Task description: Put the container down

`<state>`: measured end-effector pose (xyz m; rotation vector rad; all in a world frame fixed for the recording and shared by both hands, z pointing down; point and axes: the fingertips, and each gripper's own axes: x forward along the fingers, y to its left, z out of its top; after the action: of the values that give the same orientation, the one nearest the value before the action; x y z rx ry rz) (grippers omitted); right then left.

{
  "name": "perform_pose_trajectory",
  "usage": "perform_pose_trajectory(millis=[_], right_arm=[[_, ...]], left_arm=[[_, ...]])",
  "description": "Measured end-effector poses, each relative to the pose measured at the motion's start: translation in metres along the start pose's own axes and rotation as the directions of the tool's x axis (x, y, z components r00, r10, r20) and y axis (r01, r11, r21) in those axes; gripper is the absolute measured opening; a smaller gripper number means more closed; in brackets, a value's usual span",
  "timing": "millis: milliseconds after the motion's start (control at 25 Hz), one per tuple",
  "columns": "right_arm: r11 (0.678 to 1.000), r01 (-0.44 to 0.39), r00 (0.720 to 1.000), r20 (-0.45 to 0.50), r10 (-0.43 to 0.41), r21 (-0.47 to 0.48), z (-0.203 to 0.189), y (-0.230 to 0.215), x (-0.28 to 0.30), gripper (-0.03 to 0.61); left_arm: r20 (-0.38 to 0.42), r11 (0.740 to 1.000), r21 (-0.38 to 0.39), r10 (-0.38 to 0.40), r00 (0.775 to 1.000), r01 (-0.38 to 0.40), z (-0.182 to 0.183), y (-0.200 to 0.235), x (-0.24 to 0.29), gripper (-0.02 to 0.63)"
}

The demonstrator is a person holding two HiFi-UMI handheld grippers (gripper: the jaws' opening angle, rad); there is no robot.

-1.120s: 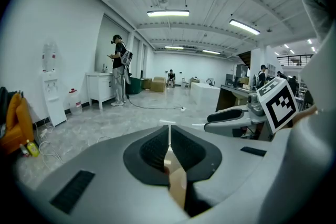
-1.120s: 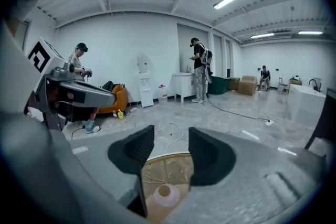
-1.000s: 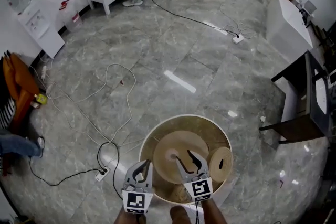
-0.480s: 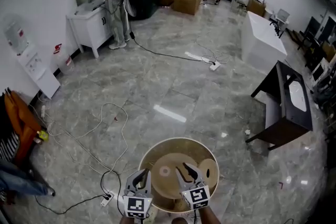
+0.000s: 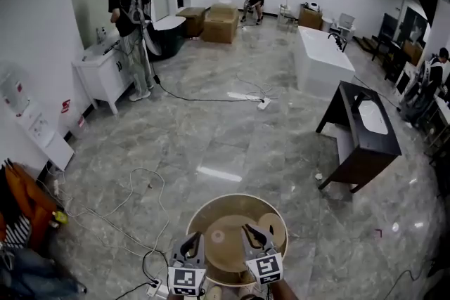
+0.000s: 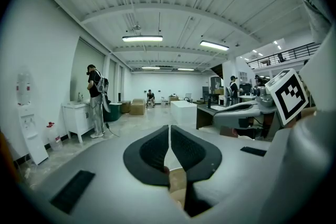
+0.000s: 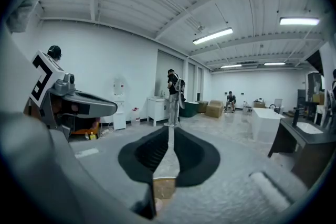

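Observation:
A round wooden table [image 5: 200, 214] stands at the bottom of the head view. On it lies a wide, flat tan round container [image 5: 223, 249], with a smaller tan disc [image 5: 272, 226] at its right. My left gripper [image 5: 190, 242] hovers over the table's near left rim, jaws together and nothing between them [image 6: 169, 131]. My right gripper [image 5: 255, 233] hangs over the container's near right side. Its jaws are closing, with the tips almost touching and nothing between them [image 7: 169, 132]. Neither gripper holds the container.
A dark side table [image 5: 362, 130] stands to the right and a white block [image 5: 320, 63] beyond it. Cables [image 5: 133, 200] trail over the marble floor on the left. A person [image 5: 126, 17] stands by a white cabinet [image 5: 102, 74], and another sits at the far wall.
The head view has tilted up, so the table and both grippers sit lower and smaller and more of the room shows. The right gripper's jaws have drawn together.

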<state>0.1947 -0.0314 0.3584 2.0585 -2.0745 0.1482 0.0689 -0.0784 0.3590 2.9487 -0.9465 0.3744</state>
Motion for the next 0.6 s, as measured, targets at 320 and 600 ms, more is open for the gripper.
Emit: perform_pose_trajectory(millis=[320,600], right_arm=[[0.991,0.132,0.99,0.043,-0.131,-0.017,0.02,0.004,-0.076,0.005],[0.97,0.245,0.968,0.052,-0.244,-0.012,0.022,0.016,-0.134,0.002]], left_arm=[[0.039,0.995,0.045,-0.094,0.995,0.092,0.02,-0.035,-0.039,0.029],[0.074,0.98,0.084,-0.187,0.98,0.181,0.029,-0.06,-0.077,0.029]])
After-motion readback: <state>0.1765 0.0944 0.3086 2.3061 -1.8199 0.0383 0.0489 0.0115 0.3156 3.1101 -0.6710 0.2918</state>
